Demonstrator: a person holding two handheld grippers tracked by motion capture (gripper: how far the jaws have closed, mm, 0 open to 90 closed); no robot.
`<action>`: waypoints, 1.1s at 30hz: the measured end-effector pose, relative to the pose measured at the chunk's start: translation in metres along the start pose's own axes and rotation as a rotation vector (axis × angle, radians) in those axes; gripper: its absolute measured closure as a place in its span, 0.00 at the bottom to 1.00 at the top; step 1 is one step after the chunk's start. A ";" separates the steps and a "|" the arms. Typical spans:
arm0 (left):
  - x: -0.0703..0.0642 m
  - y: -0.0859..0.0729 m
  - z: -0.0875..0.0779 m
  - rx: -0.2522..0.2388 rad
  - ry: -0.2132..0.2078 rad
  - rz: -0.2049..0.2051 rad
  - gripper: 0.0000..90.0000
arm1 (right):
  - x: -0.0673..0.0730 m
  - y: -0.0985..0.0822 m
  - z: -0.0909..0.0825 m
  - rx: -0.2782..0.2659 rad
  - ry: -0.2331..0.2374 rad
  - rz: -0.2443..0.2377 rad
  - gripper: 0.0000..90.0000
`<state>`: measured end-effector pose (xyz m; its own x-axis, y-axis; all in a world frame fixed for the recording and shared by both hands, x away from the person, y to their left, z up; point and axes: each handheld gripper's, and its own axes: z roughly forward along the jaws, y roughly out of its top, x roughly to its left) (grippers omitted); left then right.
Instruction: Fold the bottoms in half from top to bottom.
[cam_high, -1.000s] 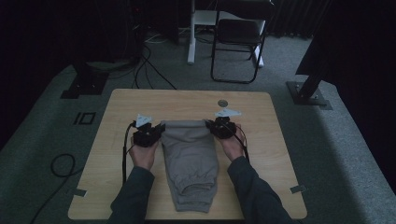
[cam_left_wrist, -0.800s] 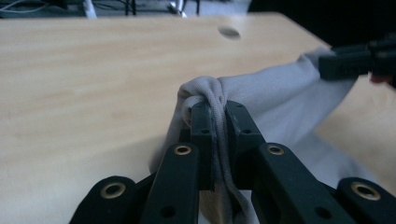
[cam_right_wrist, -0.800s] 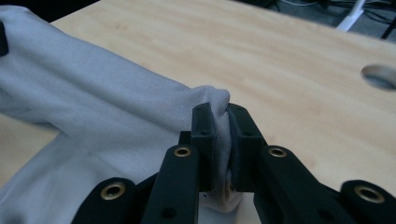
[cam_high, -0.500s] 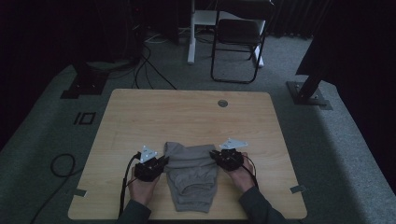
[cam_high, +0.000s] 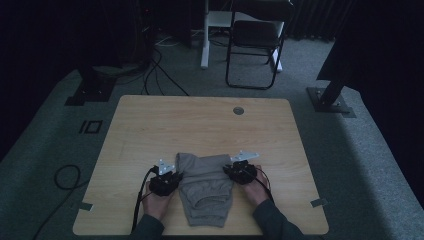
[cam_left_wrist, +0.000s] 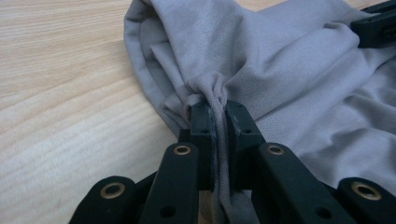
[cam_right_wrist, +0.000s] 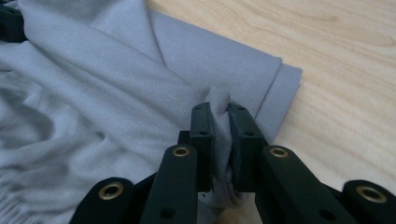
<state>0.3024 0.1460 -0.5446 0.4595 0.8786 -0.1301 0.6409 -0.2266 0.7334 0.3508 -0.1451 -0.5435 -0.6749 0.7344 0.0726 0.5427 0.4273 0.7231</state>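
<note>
Grey garment (cam_high: 206, 187) is laid on the wooden table (cam_high: 150, 130) toward 6 o'clock, folded over. Left gripper (cam_left_wrist: 218, 112) is clamped on a bunched pinch at the cloth's 9 o'clock edge; right gripper (cam_right_wrist: 219, 114) is clamped on a fold at its 3 o'clock edge. Fabric is wedged between both jaw pairs.
</note>
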 end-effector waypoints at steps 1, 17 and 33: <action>0.001 0.002 0.002 0.004 0.006 0.002 0.93 | -0.001 0.002 0.002 -0.001 -0.006 -0.003 0.91; 0.033 0.041 0.034 0.015 0.165 0.014 0.93 | -0.019 0.050 0.049 0.011 -0.057 -0.017 0.91; 0.053 0.068 0.043 0.006 0.164 -0.068 0.93 | -0.037 0.083 0.066 0.027 -0.066 0.023 0.92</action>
<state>0.3968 0.1591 -0.5300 0.3088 0.9487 -0.0686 0.6714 -0.1663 0.7222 0.4539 -0.1020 -0.5321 -0.6278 0.7772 0.0428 0.5717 0.4231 0.7029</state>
